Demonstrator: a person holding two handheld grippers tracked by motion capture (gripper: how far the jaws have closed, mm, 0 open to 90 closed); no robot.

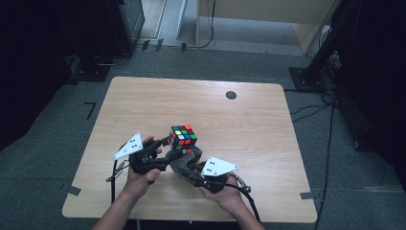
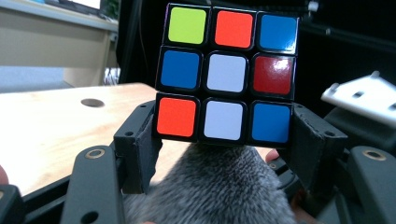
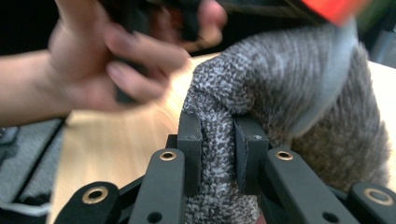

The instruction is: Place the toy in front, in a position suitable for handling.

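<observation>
A scrambled colour cube (image 1: pixel 182 137) is lifted above the wooden table (image 1: pixel 249 129), and my left gripper (image 1: pixel 167 142) is shut on its bottom layer. In the left gripper view the two jaws press the cube's (image 2: pixel 227 72) lower row from both sides. Below the cube a grey fuzzy cloth (image 2: pixel 215 189) bulges upward. My right gripper (image 3: pixel 218 140) is shut on a fold of that cloth (image 3: pixel 299 102), whose top reaches the cube's underside. From above, the right gripper (image 1: pixel 190 164) and the cloth (image 1: pixel 180 162) sit just below and to the right of the cube.
A small dark round hole (image 1: pixel 231 95) marks the far side of the table. The person's hand (image 3: pixel 116 60) holding the left gripper is close to the right gripper. Black stands and cables (image 1: pixel 330 67) are on the floor to the right.
</observation>
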